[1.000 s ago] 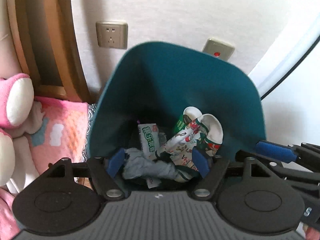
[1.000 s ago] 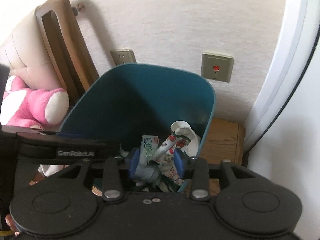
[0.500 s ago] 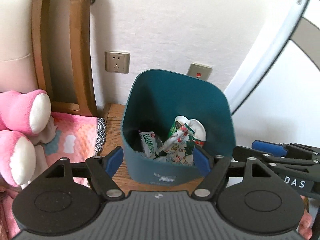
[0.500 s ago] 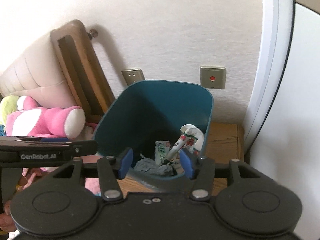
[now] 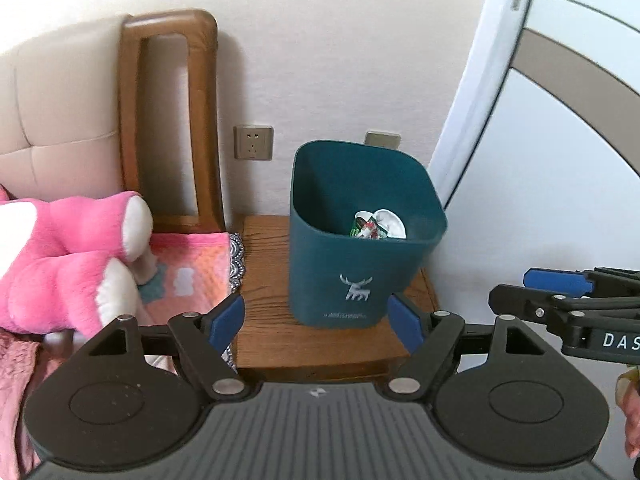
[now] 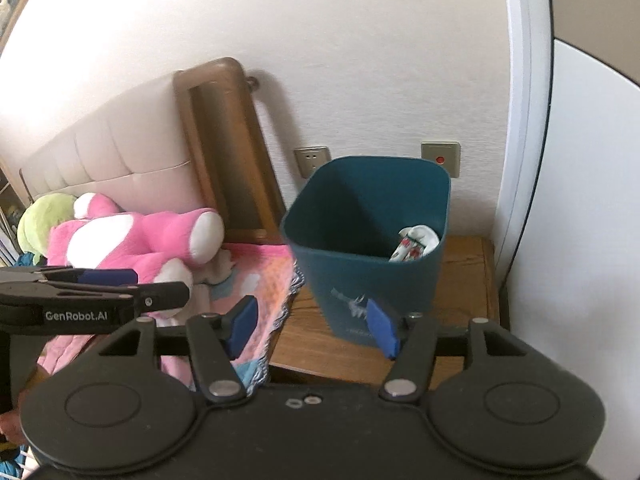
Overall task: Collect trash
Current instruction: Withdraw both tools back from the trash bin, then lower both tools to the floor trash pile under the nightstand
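The trash [image 5: 379, 225] lies inside the teal bin [image 5: 352, 276], and a second ago I had both tongs right down at its mouth, over the wrappers and crumpled tissue; now I have pulled both back and up, so the whole bin shows at 12 o'clock from each wrist. I read that as a drop just finished, the hands free for the next piece.

My left gripper [image 5: 316, 322] has its jaws spread wide with nothing between them. My right gripper [image 6: 310, 330] is opening, and it too is empty.

From here I see only the printed wrappers [image 6: 416, 242] against the bin's far right wall; the rest sits below the rim. The bin stands upright on the wooden nightstand [image 5: 264, 280], with the pink plush toy [image 5: 68, 256] on the bedspread [image 6: 260, 276] at 9 o'clock.
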`<action>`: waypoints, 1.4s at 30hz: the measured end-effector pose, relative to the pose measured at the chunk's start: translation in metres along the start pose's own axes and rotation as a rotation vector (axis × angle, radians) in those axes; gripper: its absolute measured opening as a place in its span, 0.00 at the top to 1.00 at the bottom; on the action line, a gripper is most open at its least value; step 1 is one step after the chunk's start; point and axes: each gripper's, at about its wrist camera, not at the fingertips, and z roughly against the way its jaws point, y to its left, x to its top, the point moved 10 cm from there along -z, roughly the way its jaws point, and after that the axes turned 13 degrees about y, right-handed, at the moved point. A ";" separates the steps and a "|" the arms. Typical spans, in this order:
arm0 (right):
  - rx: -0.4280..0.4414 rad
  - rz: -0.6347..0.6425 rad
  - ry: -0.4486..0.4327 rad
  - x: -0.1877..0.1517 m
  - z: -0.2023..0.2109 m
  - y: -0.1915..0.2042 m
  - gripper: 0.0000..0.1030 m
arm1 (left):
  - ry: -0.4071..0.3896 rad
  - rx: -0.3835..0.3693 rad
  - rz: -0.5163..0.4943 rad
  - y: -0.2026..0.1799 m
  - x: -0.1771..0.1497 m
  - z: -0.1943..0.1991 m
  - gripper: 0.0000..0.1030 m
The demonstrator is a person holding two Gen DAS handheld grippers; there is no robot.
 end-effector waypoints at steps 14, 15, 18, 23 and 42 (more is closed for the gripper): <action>0.003 -0.075 -0.037 -0.108 0.057 0.051 0.29 | -0.016 -0.072 -0.087 0.014 -0.106 0.067 0.04; 0.005 -0.075 -0.036 -0.114 0.059 0.050 0.29 | -0.017 -0.084 -0.084 0.012 -0.113 0.067 0.04; 0.006 -0.062 -0.036 -0.132 0.058 0.042 0.28 | -0.020 -0.078 -0.078 0.006 -0.131 0.064 0.04; -0.005 -0.043 -0.024 -0.166 0.039 0.021 0.25 | 0.004 -0.093 -0.028 -0.008 -0.165 0.036 0.00; -0.034 -0.108 0.172 -0.362 -0.214 -0.113 0.19 | 0.241 -0.032 0.069 -0.031 -0.348 -0.260 0.00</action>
